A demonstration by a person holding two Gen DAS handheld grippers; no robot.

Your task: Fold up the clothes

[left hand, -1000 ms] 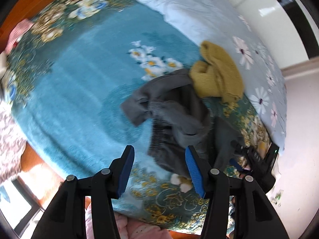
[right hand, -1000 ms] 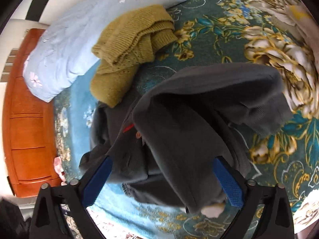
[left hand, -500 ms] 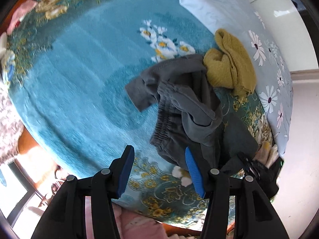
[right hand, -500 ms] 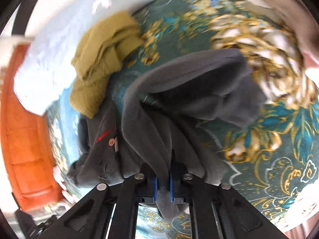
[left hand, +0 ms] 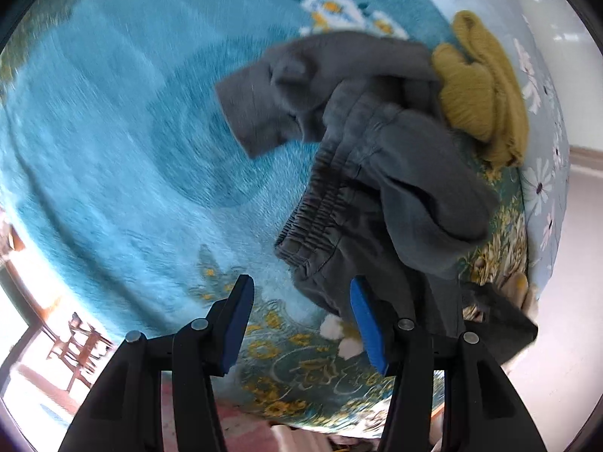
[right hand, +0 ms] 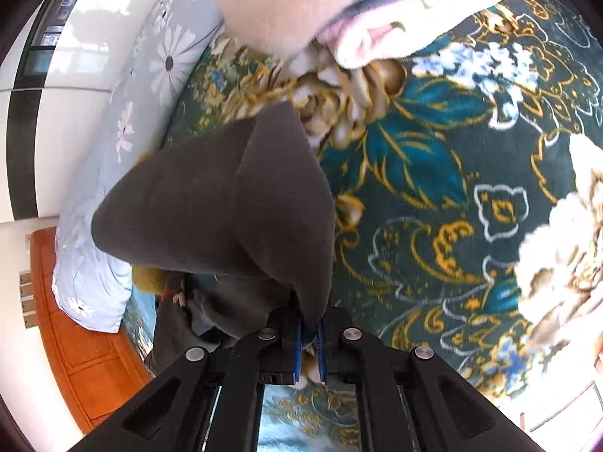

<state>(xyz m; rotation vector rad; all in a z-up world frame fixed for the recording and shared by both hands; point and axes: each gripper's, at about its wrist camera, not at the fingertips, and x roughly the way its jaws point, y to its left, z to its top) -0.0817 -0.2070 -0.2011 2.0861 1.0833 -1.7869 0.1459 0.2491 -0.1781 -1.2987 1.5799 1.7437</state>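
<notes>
Crumpled grey trousers [left hand: 361,158] with an elastic waistband lie on the blue floral blanket [left hand: 113,132]. My left gripper [left hand: 301,320] is open and empty, hovering just in front of the waistband. My right gripper [right hand: 309,342] is shut on a fold of the grey trousers [right hand: 241,203] and holds it lifted above the blanket [right hand: 433,207]. The lifted cloth hides most of the pile below it.
A mustard knitted garment [left hand: 486,90] lies beside the trousers, against a pale floral pillow [left hand: 542,173]. Folded pink and white clothes [right hand: 358,7] lie at the far edge in the right wrist view. An orange wooden headboard [right hand: 79,339] stands at the left.
My right gripper closed on the grey trousers and has lifted and swung them to the right. My left gripper has moved closer to the waistband and stayed open.
</notes>
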